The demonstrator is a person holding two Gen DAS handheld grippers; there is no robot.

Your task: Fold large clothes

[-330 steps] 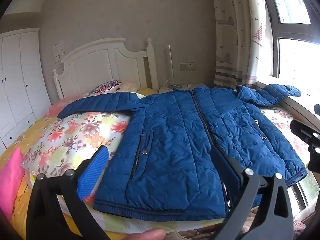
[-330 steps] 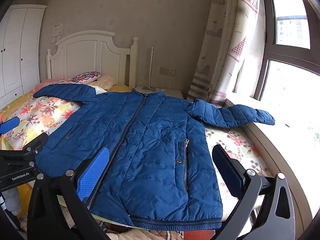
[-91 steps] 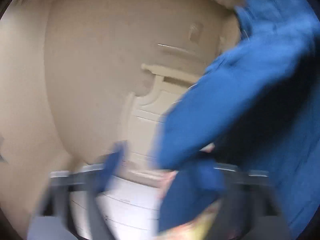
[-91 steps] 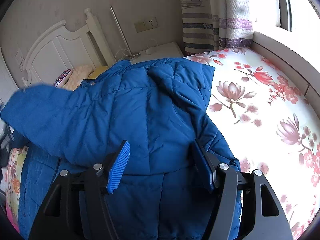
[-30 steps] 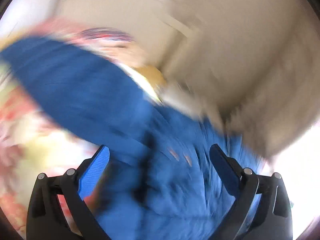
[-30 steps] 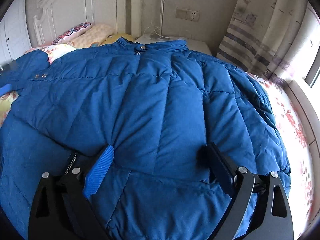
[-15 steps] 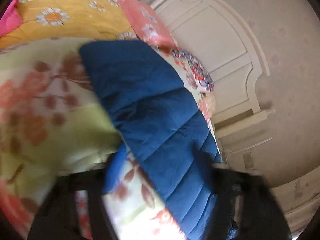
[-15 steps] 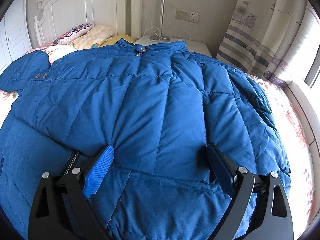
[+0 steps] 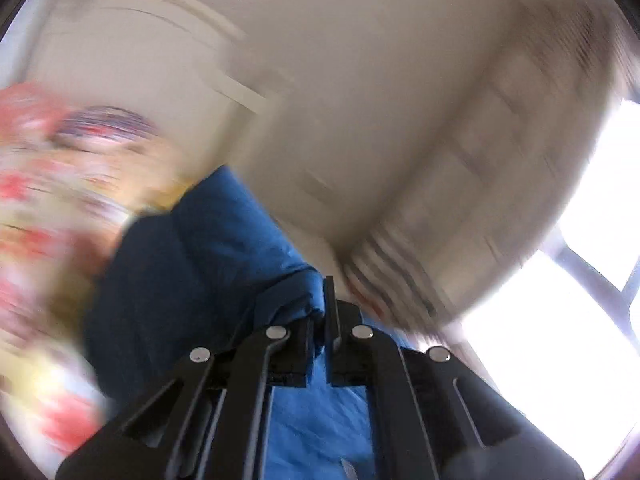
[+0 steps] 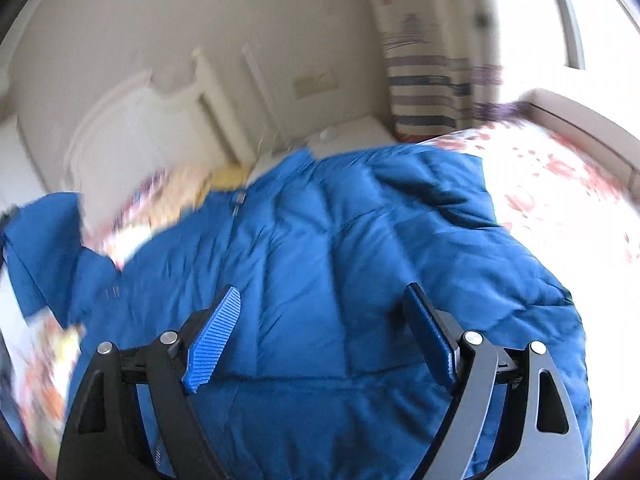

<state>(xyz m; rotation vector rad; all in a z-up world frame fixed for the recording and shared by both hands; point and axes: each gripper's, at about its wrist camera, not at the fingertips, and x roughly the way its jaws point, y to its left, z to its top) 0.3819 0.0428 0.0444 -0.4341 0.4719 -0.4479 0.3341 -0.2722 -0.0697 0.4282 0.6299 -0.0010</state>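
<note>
Bedroom setting: a bed with a floral cover (image 10: pixel 560 192) carries the work, backed by a white headboard (image 10: pixel 132 128), with a striped curtain (image 10: pixel 432 92) and bright window to the right. Both views are motion-blurred, the left wrist view heavily so.

Left side: the left gripper (image 9: pixel 320 308) has its jaws drawn fully together, and blue quilted fabric bunches right at the tips. This appears to be the left sleeve (image 10: pixel 36 240) of the blue jacket (image 10: pixel 340 264), seen in the right wrist view raised off the cover at the far left edge. The left jaws have just been closing, with the sleeve cloth between them.

Centre: the jacket body lies spread across the bed, collar toward the headboard.

Right side: the jacket's right edge looks already turned in over the body, with a thick doubled ridge along that side; no right sleeve lies out on the cover. The right gripper (image 10: pixel 324 332) hovers over the lower body of the jacket with jaws wide. They have just been closing a little, with jacket cloth below them but nothing pinched between the pads.

Assessment: right-hand fold done; left sleeve fold under way, not laid down. Remaining, by judgement: bring the left sleeve across, then fold the body lengthwise. Roughly the mid-point.
</note>
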